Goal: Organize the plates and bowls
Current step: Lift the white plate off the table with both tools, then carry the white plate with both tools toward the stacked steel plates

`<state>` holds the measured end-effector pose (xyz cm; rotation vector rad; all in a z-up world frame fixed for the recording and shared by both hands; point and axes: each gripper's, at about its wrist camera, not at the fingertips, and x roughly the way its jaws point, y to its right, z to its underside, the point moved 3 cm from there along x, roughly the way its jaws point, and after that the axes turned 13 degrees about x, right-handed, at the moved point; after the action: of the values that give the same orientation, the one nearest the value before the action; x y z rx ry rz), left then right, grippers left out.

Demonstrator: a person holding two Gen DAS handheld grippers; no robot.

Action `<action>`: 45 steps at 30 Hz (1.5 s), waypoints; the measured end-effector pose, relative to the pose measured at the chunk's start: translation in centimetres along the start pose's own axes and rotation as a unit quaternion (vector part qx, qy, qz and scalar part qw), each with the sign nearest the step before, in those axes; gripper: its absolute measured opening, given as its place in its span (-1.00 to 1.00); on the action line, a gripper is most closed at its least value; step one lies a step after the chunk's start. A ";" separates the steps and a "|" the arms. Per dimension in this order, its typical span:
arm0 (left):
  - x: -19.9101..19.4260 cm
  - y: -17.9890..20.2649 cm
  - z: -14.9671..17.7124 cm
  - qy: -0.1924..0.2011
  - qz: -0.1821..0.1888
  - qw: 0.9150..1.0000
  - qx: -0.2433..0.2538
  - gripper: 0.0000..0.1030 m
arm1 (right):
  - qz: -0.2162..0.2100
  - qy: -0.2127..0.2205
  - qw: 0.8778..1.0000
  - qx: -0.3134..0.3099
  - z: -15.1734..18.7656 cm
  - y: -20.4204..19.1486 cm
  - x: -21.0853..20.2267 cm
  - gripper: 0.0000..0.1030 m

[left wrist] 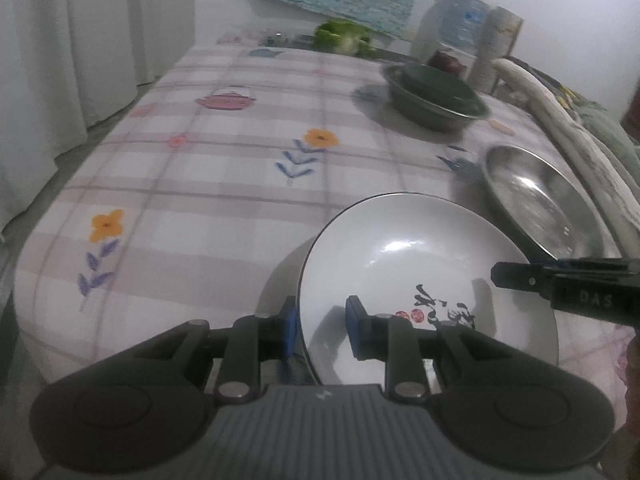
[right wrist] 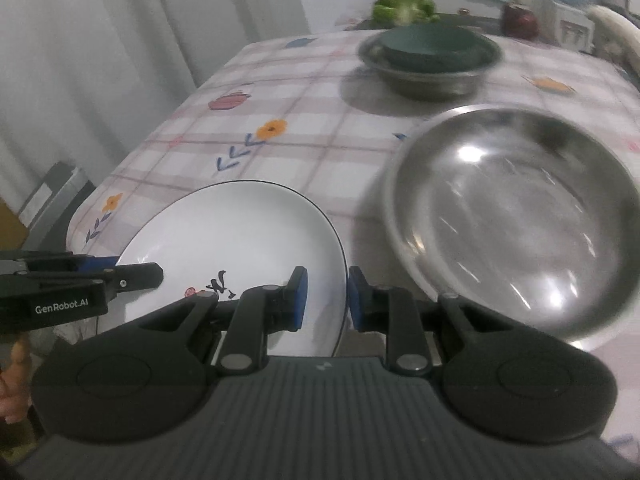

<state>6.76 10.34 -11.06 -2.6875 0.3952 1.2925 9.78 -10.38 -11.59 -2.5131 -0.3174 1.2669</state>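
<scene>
Each tool pinches an opposite rim of the white plate [left wrist: 404, 264] — left tool [left wrist: 320, 330], right tool [right wrist: 328, 300] — nearly closed, keeping it level for stacking.

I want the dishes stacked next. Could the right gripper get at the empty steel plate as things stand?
Probably not yet: the right gripper is shut on the white plate's rim, as is the left gripper. The steel plate lies bare just beside it, nothing between them.
</scene>
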 end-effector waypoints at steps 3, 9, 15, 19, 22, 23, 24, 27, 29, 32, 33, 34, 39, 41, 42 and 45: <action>0.0 1.0 0.0 -0.002 0.010 1.000 0.006 -0.49 | -0.005 0.003 1.000 0.020 0.9 1.6 -1.3 -0.60; -0.3 1.7 0.5 -0.012 0.020 1.000 0.018 -0.38 | -0.027 -0.005 0.998 0.063 2.3 3.7 -2.3 -0.62; -0.6 2.2 1.3 -0.018 0.025 0.999 0.021 -0.31 | -0.039 -0.002 0.997 0.068 3.2 4.0 -2.8 -0.63; -0.7 2.6 1.5 -0.013 0.016 0.999 0.027 -0.27 | -0.038 0.005 0.998 0.050 3.6 3.4 -2.9 -0.62; -0.8 2.8 1.6 -0.004 0.003 1.000 0.024 -0.29 | -0.026 0.017 0.999 0.027 3.9 2.7 -2.9 -0.59; -0.9 2.9 1.6 -0.002 -0.002 1.000 0.027 -0.29 | -0.024 0.018 0.999 0.026 3.9 2.6 -3.0 -0.59; -0.9 3.0 1.7 -0.001 -0.004 1.000 0.027 -0.30 | -0.023 0.019 0.999 0.026 3.9 2.6 -3.0 -0.59; -1.0 2.9 1.5 0.002 -0.005 1.000 0.025 -0.31 | -0.018 0.021 0.999 0.023 3.8 2.4 -2.9 -0.58; -1.0 2.7 1.3 0.004 -0.008 1.000 0.024 -0.31 | -0.016 0.022 0.999 0.021 3.8 2.2 -2.8 -0.58; -1.1 2.4 1.1 0.007 -0.014 1.000 0.021 -0.31 | -0.016 0.025 0.999 0.018 3.5 1.9 -2.6 -0.58; -1.1 2.3 1.0 0.008 -0.016 1.000 0.021 -0.31 | -0.016 0.027 0.999 0.016 3.4 1.8 -2.5 -0.58; -1.1 2.2 1.0 0.009 -0.018 1.000 0.022 -0.31 | -0.016 0.028 0.999 0.014 3.3 1.7 -2.5 -0.58; -1.2 2.0 0.8 0.011 -0.018 1.000 0.020 -0.31 | -0.015 0.035 0.999 0.006 2.7 1.2 -2.2 -0.58; -1.1 2.0 0.8 0.010 -0.017 1.000 0.022 -0.31 | -0.012 0.036 0.999 0.003 2.5 1.2 -2.1 -0.58; -1.0 2.0 0.8 0.008 -0.015 1.000 0.022 -0.31 | -0.010 0.036 0.999 0.003 2.5 1.3 -2.0 -0.58; -0.8 2.2 0.8 0.003 -0.014 1.000 0.025 -0.31 | -0.005 0.034 0.999 0.005 2.6 1.6 -1.7 -0.58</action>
<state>5.08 8.56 -10.97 -2.6478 0.3842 1.2504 6.77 -12.01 -12.39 -2.5367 -0.3055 1.1735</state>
